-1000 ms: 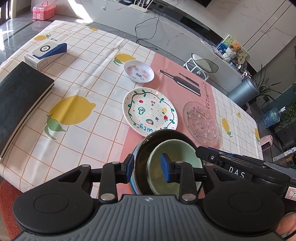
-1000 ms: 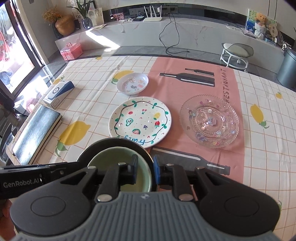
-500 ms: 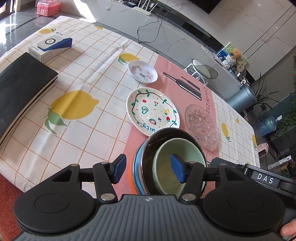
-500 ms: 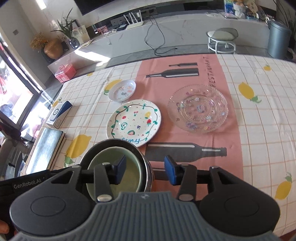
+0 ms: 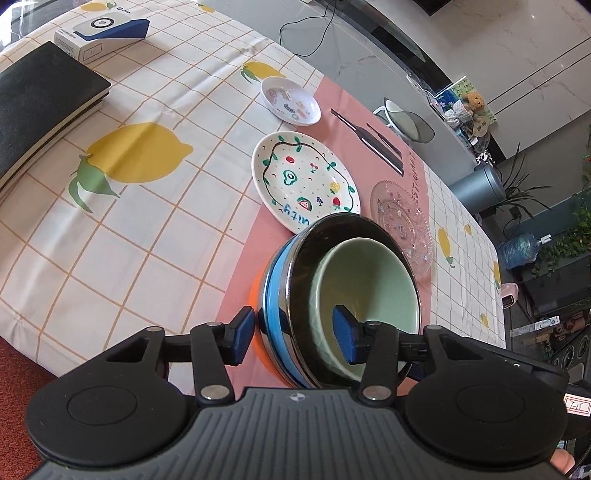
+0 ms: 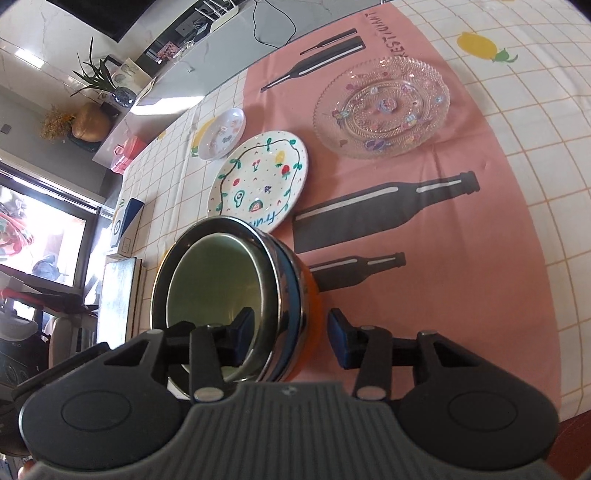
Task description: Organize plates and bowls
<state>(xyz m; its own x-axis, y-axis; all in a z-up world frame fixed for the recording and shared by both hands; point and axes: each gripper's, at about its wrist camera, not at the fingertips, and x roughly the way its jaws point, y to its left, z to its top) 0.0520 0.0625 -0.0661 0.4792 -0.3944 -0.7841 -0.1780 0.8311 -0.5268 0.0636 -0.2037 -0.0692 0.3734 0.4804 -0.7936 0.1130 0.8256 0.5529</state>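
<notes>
A stack of nested bowls stands at the table's near edge: a pale green bowl (image 5: pixel 365 284) inside a steel bowl with a blue band (image 5: pixel 277 291), on an orange one (image 6: pixel 312 295). My left gripper (image 5: pixel 293 338) is open, its fingers astride the stack's left rim. My right gripper (image 6: pixel 290 334) is open astride the right rim. Beyond lie a painted fruit plate (image 5: pixel 304 181) (image 6: pixel 258 182), a clear glass plate (image 5: pixel 402 221) (image 6: pixel 382 107) and a small white dish (image 5: pixel 290 99) (image 6: pixel 221 133).
A black notebook (image 5: pixel 40 99) and a white-and-blue box (image 5: pixel 99 31) lie at the table's left side. The tablecloth has a pink centre strip (image 6: pixel 424 229) with bottle prints. A stool (image 5: pixel 406 122) and a bin (image 5: pixel 480 184) stand beyond the far edge.
Both grippers opened from their hold on the bowl stack's rim. The stack now rests on the table, and both cameras have tilted and drawn back slightly.
</notes>
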